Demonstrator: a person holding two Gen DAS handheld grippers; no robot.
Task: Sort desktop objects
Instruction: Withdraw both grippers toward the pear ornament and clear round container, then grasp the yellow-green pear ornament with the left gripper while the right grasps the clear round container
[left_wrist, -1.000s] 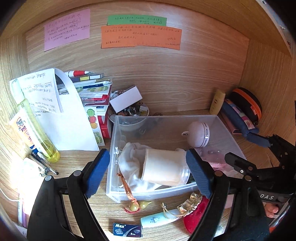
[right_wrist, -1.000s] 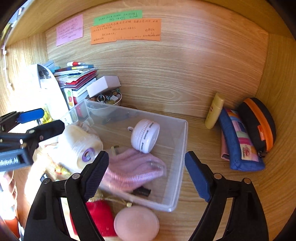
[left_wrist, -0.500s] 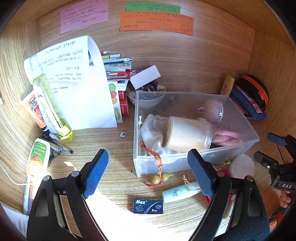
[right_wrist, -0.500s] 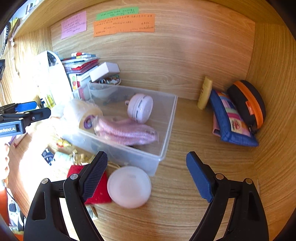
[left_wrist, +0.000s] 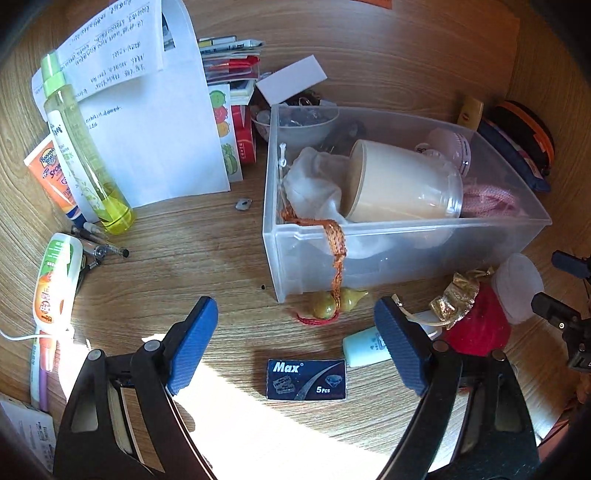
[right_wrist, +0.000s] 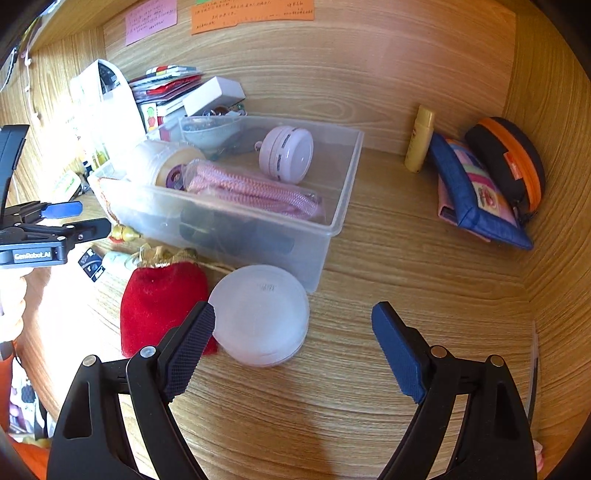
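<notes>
A clear plastic bin (left_wrist: 406, 251) (right_wrist: 343, 177) on the wooden desk holds a cream jar (left_wrist: 402, 184), a white cloth pouch (left_wrist: 314, 184), a pink cord bundle (right_wrist: 255, 192) and a pink round case (right_wrist: 286, 153). In front of it lie a blue Max box (left_wrist: 306, 378), a small white tube (left_wrist: 364, 347), a red velvet pouch (right_wrist: 162, 299) and a frosted round lid (right_wrist: 260, 314). My left gripper (left_wrist: 295, 350) is open and empty above the Max box. My right gripper (right_wrist: 293, 350) is open and empty, just before the lid.
At the left stand a green spray bottle (left_wrist: 85, 147), a sunscreen tube (left_wrist: 51, 177), papers (left_wrist: 147, 110) and stacked booklets. A white bottle (left_wrist: 55, 280) and pens lie near the left edge. A blue pencil case (right_wrist: 476, 195), an orange-black pouch (right_wrist: 509, 158) and a yellow tube (right_wrist: 419, 138) sit at the right wall.
Both grippers have pulled back from the bin toward the desk's front. The cream jar now lies in the bin, free of the left gripper.
</notes>
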